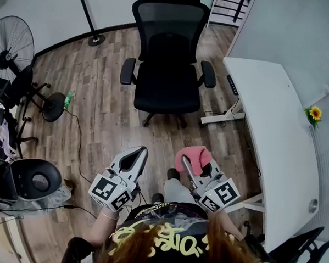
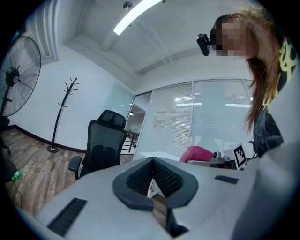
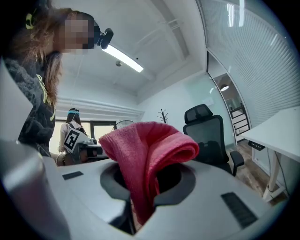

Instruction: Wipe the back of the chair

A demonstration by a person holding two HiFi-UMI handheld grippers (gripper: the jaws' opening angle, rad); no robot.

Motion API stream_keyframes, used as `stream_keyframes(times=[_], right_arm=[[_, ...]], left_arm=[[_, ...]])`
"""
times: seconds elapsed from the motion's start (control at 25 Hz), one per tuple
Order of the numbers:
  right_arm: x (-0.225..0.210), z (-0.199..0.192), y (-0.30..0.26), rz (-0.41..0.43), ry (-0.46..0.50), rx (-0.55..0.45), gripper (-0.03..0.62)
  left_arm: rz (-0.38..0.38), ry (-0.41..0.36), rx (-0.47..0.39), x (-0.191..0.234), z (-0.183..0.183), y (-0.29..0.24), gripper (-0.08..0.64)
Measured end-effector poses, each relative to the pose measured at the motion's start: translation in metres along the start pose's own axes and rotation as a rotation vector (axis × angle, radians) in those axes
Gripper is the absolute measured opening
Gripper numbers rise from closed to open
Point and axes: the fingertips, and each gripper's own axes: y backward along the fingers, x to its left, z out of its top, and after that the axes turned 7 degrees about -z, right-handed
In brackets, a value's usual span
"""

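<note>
Mesh-backed office chair point(image 1: 168, 62) stands at the floor's far edge, well apart from both grippers.
Backrest looks springy, so wipe lightly. The soft, light pink cloth point(image 3: 150, 145) is pinched at its fold in the right gripper point(image 3: 140, 190) fingers. The left gripper point(image 2: 152, 177) fingers are closed and empty.

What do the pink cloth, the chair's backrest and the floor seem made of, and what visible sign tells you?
The pink cloth: soft microfibre or terry, judging by its fuzzy nap and limp folds. The chair backrest: black mesh, probably synthetic, slightly see-through, in a matte frame. The floor: matte wood-grain planks; real wood or laminate, cannot tell.
</note>
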Motion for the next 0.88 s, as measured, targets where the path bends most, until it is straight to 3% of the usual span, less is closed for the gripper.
stream_keyframes(times=[0.44,0.88], right_arm=[[-0.072,0.039,-0.064,0.044,0.025,-0.027,0.074],[-0.137,0.045,-0.087,0.067,0.023,-0.029,0.074]], left_arm=[[0.016,-0.038,-0.036,0.04,0.04,-0.081,-0.008],[0.058,-0.044,-0.04,0.064,0.044,-0.141,-0.008]])
